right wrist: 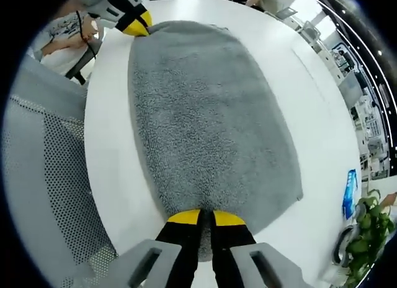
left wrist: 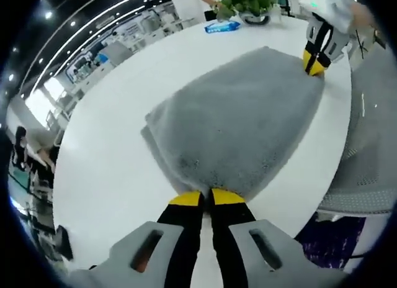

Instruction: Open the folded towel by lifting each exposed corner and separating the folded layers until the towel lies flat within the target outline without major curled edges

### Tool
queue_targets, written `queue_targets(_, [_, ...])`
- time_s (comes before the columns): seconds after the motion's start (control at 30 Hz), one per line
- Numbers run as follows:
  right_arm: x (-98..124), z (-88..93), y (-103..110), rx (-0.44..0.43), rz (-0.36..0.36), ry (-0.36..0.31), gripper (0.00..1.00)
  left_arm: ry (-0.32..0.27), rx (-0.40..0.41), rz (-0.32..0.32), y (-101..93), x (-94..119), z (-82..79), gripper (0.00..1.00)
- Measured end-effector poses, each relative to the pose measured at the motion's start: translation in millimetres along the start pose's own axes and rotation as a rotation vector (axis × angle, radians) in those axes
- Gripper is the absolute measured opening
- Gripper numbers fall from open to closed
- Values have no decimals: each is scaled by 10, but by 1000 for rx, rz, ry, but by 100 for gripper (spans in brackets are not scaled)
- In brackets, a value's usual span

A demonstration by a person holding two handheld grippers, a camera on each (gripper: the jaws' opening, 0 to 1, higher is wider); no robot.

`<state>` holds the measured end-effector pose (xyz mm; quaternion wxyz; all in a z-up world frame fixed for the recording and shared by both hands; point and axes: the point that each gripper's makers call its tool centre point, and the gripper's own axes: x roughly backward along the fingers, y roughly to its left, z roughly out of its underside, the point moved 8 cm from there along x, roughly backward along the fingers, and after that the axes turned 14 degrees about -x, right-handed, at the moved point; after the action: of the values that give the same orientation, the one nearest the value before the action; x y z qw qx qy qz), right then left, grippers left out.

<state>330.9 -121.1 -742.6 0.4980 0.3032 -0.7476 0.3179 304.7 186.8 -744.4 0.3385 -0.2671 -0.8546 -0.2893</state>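
A: Grey towel (left wrist: 239, 123) lies on the white table (left wrist: 111, 170), near the edge by the mesh chair (right wrist: 43, 195). Folded or open?

B: Partly folded, I judge. In the left gripper view a lower layer peeks out along the near left side, so two layers at least. No target outline that I can make out on the tabletop.

A: Left gripper (left wrist: 206, 198)?

B: Yellow tips drawn together on the towel's near corner, pile bunched between them. It has that corner pinched. The right gripper (right wrist: 206, 217) does the same at the opposite end: tips closed tight on the towel's edge.

A: So each holds one end of the same long side?

B: Looks so. Each shows far off in the other's view, at the towel's far corner on the chair side. Holding both ends likely lets the person lift that edge evenly and swing the upper layer over without it sagging or curling.

A: Whether only the top layer is caught?

B: Cannot tell; the jaws hide the edge.

A: Surroundings?

B: A blue packet (left wrist: 222, 27) and a potted plant (left wrist: 248, 4) beyond the towel, well apart from it. Open white table on the side away from the chair, so there is room for the layer to fall that way.
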Motion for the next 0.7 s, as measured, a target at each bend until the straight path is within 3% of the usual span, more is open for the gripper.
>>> queue_targets(0.07, [42, 25, -39, -39, -21, -57, 3, -22, 64, -7, 46, 84, -9, 10])
queue_targets(0.1, [73, 34, -57, -100, -19, -99, 3, -35, 94, -25, 77, 119, -23, 14])
queue_targets(0.23, [327, 6, -170, -268, 17, -300, 1, -171, 172, -90, 219, 264, -238, 18])
queue_targets(0.3, [332, -56, -163, -273, 27, -325, 4, -207, 151, -64, 223, 179, -391, 18])
queue_targets(0.37, [271, -178, -127, -266, 23, -381, 6, -156, 70, -28, 196, -41, -511, 17])
queue_targets(0.47, [111, -309, -65, -276, 5, -364, 9, -36, -66, -39, 178, -353, -591, 15])
queue_targets(0.5, [32, -289, -5, -326, -46, -294, 8, 13, -109, -17, 155, -446, -575, 15])
queue_targets(0.57, [-102, -212, 37, -330, -80, -191, 6, 70, -161, 20, 105, -546, -514, 13])
queue_targets(0.6, [-190, -199, 24, -314, -45, -217, 6, 4, -188, 14, 90, -540, -556, 10])
queue_targets(0.63, [-141, -239, 4, -329, -26, -264, 5, 20, -206, 15, 88, -508, -543, 10])
queue_targets(0.7, [-151, -244, 9, -299, -8, -247, 5, 14, -289, 38, 33, -495, -533, 5])
